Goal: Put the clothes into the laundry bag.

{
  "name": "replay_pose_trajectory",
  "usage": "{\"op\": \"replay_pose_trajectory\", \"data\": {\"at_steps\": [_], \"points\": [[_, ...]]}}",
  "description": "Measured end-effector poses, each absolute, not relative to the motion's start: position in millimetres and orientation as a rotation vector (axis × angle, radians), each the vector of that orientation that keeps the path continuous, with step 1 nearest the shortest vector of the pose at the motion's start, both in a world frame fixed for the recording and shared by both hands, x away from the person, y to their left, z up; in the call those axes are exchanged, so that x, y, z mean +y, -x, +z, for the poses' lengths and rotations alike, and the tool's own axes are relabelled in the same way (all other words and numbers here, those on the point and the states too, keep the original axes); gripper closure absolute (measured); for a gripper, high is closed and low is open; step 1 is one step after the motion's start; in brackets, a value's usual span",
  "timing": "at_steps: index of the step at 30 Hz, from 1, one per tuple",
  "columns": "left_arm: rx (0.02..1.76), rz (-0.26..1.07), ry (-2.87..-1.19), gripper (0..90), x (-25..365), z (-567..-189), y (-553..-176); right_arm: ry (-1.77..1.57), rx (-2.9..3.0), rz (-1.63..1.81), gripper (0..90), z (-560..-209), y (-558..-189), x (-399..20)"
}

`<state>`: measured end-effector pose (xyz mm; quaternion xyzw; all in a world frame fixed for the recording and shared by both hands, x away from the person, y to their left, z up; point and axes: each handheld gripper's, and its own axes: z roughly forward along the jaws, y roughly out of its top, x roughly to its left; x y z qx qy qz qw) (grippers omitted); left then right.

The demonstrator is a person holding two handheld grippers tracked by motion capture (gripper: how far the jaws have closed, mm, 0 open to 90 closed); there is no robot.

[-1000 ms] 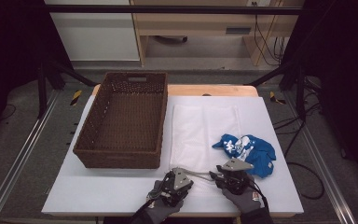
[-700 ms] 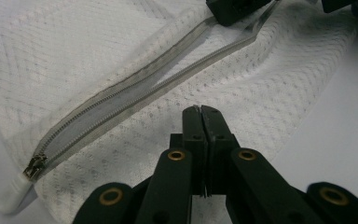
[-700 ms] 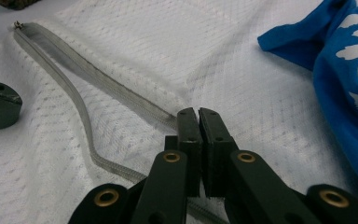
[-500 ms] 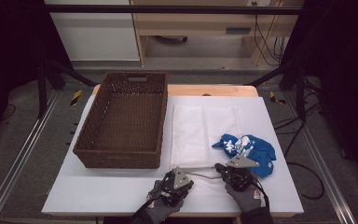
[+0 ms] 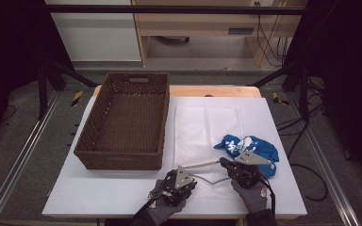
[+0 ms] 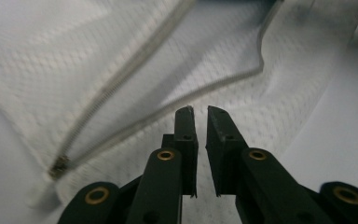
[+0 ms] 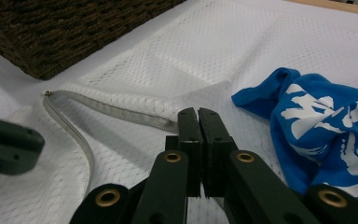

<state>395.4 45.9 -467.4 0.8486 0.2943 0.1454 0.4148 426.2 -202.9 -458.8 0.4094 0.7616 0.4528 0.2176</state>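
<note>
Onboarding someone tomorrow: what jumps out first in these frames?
The blue printed cloth, crumpled at the right edge of the white mesh bag, is the only strong colour. Left of the bag stands a big dark wicker basket. At the near edge, the right gripper is shut on the bag's raised zipper edge.

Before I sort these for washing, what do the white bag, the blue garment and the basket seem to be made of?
White bag: seemingly synthetic mesh, by its fine honeycomb holes, with a pale zipper. Blue garment: soft, matte knit, likely cotton jersey, white print; it crumples loosely. Basket: dark brown woven wicker or rattan, by its plaited strands.
</note>
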Motion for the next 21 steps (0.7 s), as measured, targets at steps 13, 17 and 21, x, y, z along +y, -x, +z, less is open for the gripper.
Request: {"op": "replay_pose_trajectory", "data": {"at_steps": [13,17,21], "points": [[0.718,0.458,-2.130,50.3,32,-435,-430,-1.137,2.109,1.282,88.8,-455,-427,-205],[0.708,0.457,-2.171,46.4,18,-448,-440,-1.140,2.102,1.296,88.8,-454,-427,-207],[0.719,0.475,-2.188,46.4,13,-455,-445,-1.140,2.101,1.300,88.8,-454,-428,-207]]}}
